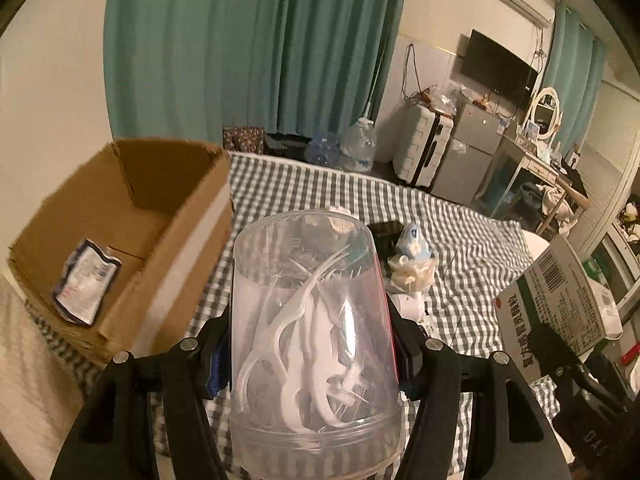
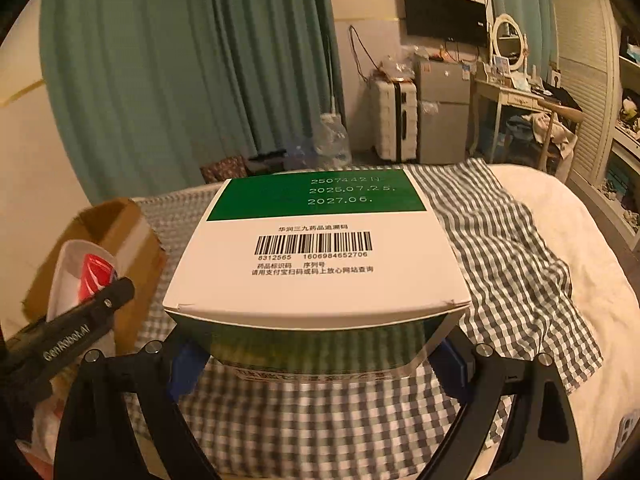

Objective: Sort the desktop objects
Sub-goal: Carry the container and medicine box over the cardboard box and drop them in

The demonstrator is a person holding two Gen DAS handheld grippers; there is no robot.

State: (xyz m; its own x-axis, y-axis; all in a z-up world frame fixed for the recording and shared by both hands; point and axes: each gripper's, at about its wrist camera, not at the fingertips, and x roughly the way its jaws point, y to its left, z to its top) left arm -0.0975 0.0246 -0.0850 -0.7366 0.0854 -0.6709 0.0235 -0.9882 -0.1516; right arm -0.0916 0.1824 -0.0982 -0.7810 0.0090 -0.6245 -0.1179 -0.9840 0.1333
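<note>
My left gripper [image 1: 314, 364] is shut on a clear plastic jar of white floss picks [image 1: 312, 320], held in the air to the right of an open cardboard box [image 1: 176, 216]. A crumpled white and blue packet [image 1: 86, 280] lies inside the box. My right gripper [image 2: 320, 356] is shut on a green and white medicine box [image 2: 316, 248] with a barcode, held above the checked cloth [image 2: 500, 248]. The medicine box also shows in the left wrist view [image 1: 560, 292] at the right. The cardboard box shows in the right wrist view [image 2: 132, 240] at the left.
On the checked cloth [image 1: 460, 240] lie a blue and white packet [image 1: 414, 242], a cream scrunchie-like item [image 1: 412, 274] and a small white bottle [image 1: 408, 306]. Green curtains, a suitcase, a small fridge and a dressing table stand behind the bed.
</note>
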